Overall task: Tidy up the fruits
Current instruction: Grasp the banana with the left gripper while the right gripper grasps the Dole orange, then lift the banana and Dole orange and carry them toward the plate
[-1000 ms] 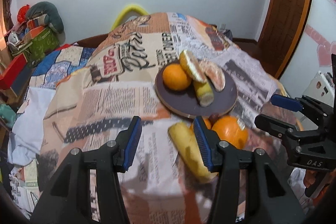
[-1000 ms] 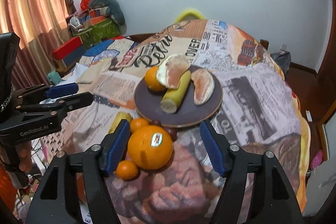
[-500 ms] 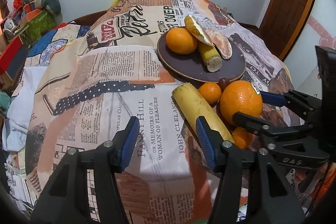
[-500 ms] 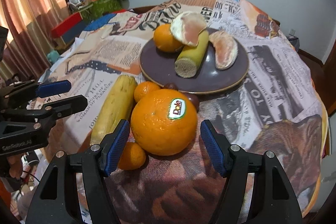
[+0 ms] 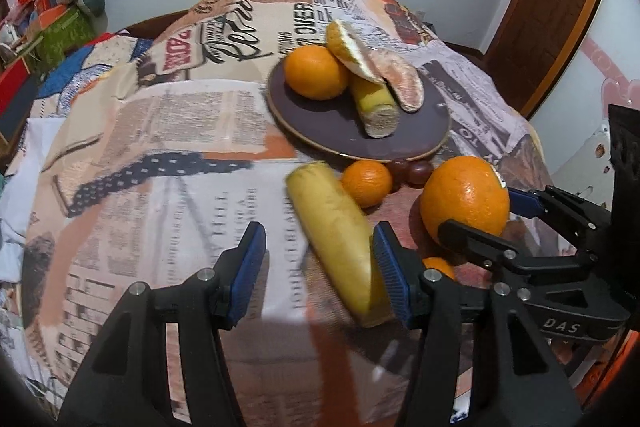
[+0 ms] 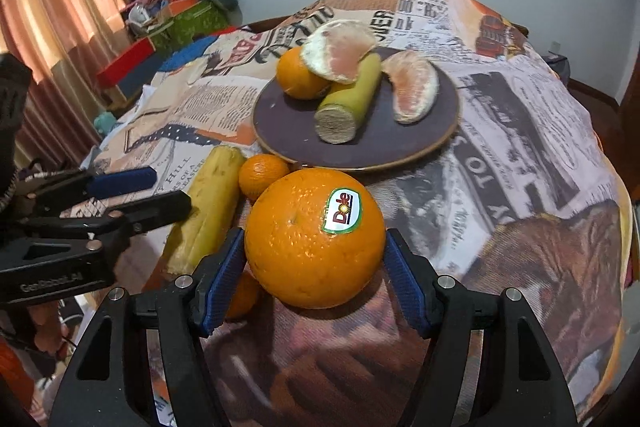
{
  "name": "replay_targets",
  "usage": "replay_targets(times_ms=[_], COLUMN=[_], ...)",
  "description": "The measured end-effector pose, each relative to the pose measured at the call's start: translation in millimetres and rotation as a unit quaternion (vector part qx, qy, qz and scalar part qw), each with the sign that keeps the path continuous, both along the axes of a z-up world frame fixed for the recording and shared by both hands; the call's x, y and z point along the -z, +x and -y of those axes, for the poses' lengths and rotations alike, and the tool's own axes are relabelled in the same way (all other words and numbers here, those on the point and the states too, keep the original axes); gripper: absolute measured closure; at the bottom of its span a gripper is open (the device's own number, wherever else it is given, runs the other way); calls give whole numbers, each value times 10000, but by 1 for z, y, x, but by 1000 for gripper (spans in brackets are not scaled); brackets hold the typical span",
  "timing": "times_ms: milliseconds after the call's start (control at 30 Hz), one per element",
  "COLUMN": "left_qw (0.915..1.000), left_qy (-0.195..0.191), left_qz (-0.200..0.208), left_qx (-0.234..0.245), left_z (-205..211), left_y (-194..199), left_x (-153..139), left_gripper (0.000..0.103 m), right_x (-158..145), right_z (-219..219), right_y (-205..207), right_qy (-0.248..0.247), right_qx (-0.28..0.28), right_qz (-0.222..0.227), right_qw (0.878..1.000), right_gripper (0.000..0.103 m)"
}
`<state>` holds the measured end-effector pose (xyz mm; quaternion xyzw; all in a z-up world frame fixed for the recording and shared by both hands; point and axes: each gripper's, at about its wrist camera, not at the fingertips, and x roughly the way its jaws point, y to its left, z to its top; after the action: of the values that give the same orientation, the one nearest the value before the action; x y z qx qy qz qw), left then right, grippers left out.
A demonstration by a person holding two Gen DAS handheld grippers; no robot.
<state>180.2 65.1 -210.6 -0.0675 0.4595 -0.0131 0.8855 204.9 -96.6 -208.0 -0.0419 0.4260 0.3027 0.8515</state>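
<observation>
Right wrist view: my right hand-held gripper (image 6: 314, 277) stands about half open, its jaws straddling the large stickered orange (image 6: 314, 239). The blue pads sit right at the fruit's flanks; I cannot tell whether they press it, and the orange rests on the tabletop (image 6: 520, 155), so I record no grip.

Progress, as I judge it: partly done. The dark plate (image 6: 288, 131) already carries an orange (image 6: 298, 75), a cut banana piece (image 6: 348, 103) and two peeled citrus segments (image 6: 412, 91). Left outside it, just below its near rim, are the large orange, a small mandarin (image 6: 262, 177), a second small one (image 6: 242, 295) half hidden beside my left pad, two dark grapes (image 5: 412, 171) and the long banana piece (image 6: 208, 211).

Left wrist view: my left hand-held gripper (image 5: 320, 271) is likewise about half open and holds nothing. The long banana piece (image 5: 340, 239) lies slantwise between its jaws, close against the right-side pad and well apart from the other. I judge both loose fruits are lined up for pickup and transfer to the plate (image 5: 320, 123).
</observation>
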Motion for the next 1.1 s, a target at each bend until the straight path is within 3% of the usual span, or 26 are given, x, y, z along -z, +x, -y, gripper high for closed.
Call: replay_targets(times_ms=[333,700,1100], left_qw=[9996,9998,9991], left_qy=[-116,30,97], left_qz=[-210,-156,-370], left_qx=[-130,127,155], left_z=[15,1,-4], left_y=[17,5,26], left_x=[29,20,25], left_gripper=[47,64,66], right_x=[-15,-13,-13], right_z=[26,22,26], right_y=[-2,-2,3], right_qy=[-11,87,81], right_qx=[269,160,204], right_qz=[240,220,210], right_qw=[9993,9996,9995], right_gripper=[37,38,37])
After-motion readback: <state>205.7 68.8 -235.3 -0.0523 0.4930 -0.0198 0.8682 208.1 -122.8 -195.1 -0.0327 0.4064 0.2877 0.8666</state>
